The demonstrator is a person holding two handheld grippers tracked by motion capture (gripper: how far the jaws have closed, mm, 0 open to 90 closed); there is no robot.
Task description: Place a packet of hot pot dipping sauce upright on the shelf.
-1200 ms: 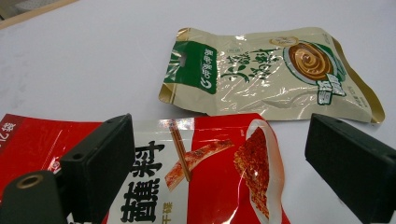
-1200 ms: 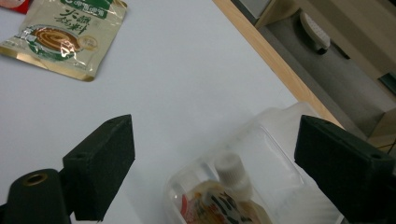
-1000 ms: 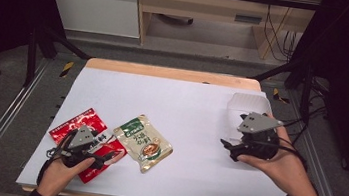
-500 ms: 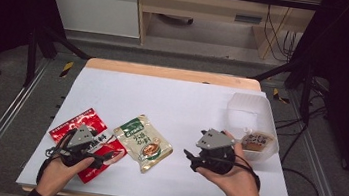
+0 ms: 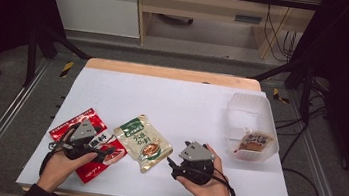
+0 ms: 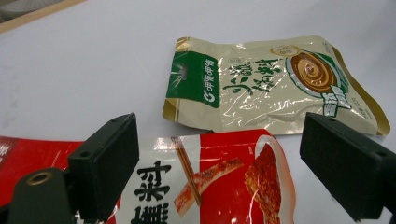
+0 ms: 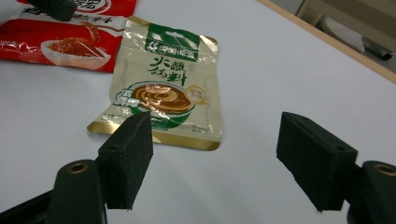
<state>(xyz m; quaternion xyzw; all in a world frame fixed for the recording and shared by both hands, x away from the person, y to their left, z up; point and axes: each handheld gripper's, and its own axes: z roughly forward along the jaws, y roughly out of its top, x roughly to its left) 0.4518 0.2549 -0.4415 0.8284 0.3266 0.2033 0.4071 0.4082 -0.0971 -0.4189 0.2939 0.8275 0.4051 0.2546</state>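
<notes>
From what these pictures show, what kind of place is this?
Probably a lab set up for recording: a white table inside a metal frame, loose cables on the floor, and handheld grippers over sauce packets.

Printed Chinese on two pouches

The beige-and-green pouch [image 7: 161,84] carries large characters 火锅蘸料; the red pouch [image 6: 205,186], at its 6 o'clock, shows one bold character, 菜.

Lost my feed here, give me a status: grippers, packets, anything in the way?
Both grippers open: left gripper over red packet, right gripper short of green-and-gold packet, jaws just narrowed. One packet in clear tub. Path clear.
</notes>
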